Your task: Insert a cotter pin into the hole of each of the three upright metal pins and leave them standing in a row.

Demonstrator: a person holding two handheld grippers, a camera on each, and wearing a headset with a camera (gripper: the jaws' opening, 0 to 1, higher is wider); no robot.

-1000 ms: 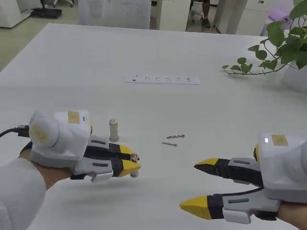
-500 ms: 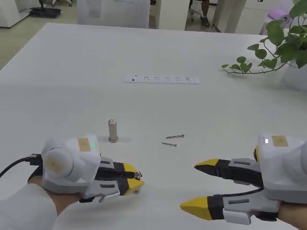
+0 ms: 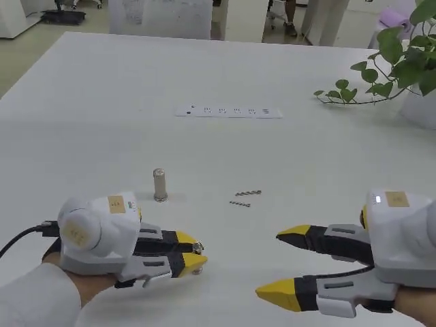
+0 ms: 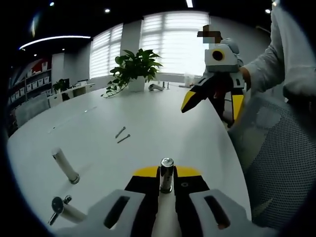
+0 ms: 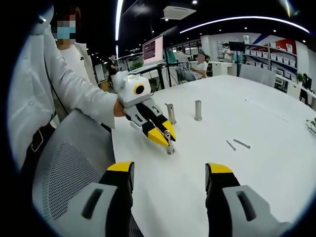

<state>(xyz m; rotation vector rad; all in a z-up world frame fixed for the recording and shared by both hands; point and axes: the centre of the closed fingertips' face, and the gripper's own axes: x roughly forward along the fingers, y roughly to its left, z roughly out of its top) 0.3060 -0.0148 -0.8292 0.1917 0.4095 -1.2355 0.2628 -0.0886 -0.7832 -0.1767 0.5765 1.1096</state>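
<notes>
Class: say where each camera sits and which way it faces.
Head view: on the headset, looking down at the white table, left gripper, right gripper and a sleeve.
Left gripper view: on the left gripper, along jaws shut on a silver metal pin, facing the right gripper.
Right gripper view: on the right gripper, between open jaws, facing the left gripper.
Both gripper views share two thin cotter pins.

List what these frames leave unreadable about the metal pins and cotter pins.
- Head view: the left gripper covers most of the held pin.
- Every view: the cotter pins are too small to show their shape.
- Head view: the standing pin is too small to show its hole.
</notes>
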